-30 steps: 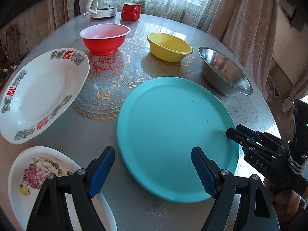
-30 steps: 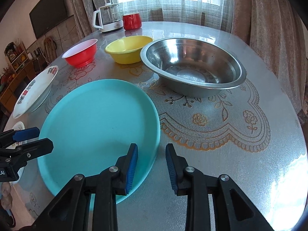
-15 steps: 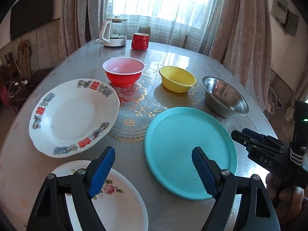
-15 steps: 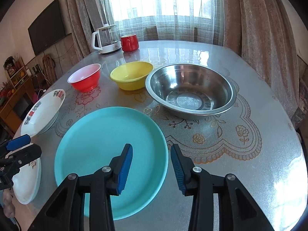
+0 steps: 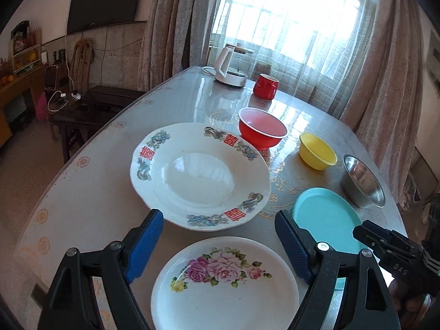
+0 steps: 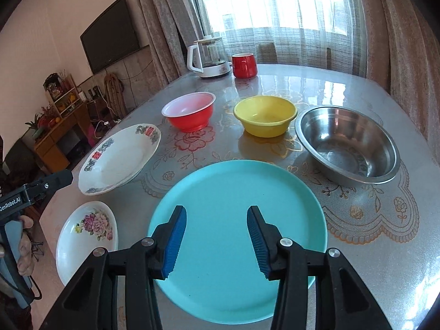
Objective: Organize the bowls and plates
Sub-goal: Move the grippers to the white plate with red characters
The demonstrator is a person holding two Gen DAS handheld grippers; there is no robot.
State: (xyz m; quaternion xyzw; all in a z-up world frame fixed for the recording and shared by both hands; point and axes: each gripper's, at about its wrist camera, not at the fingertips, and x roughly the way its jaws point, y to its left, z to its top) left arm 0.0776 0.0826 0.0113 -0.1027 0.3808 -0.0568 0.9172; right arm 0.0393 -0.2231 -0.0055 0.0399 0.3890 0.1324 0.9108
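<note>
Left gripper [image 5: 217, 236] wide open, empty, over rose plate [image 5: 225, 283] at lower centre; right gripper [image 6: 216, 239] half-open, just widened, empty above teal plate [image 6: 239, 217]; judged pre-pick; next needs rim grasp.

3 plates: teal plate [image 6: 236, 236] under the right claw [image 6: 216, 238], rose plate [image 5: 225, 283] under the left claw [image 5: 217, 244], red-lettered plate [image 5: 200, 176] just ahead of it. 3 bowls farther ahead: red bowl [image 6: 189, 111], yellow bowl [image 6: 265, 115], steel bowl [image 6: 348, 144]. 1 kettle [image 6: 209, 57], 1 red mug [image 6: 244, 65], farthest from both claws.
</note>
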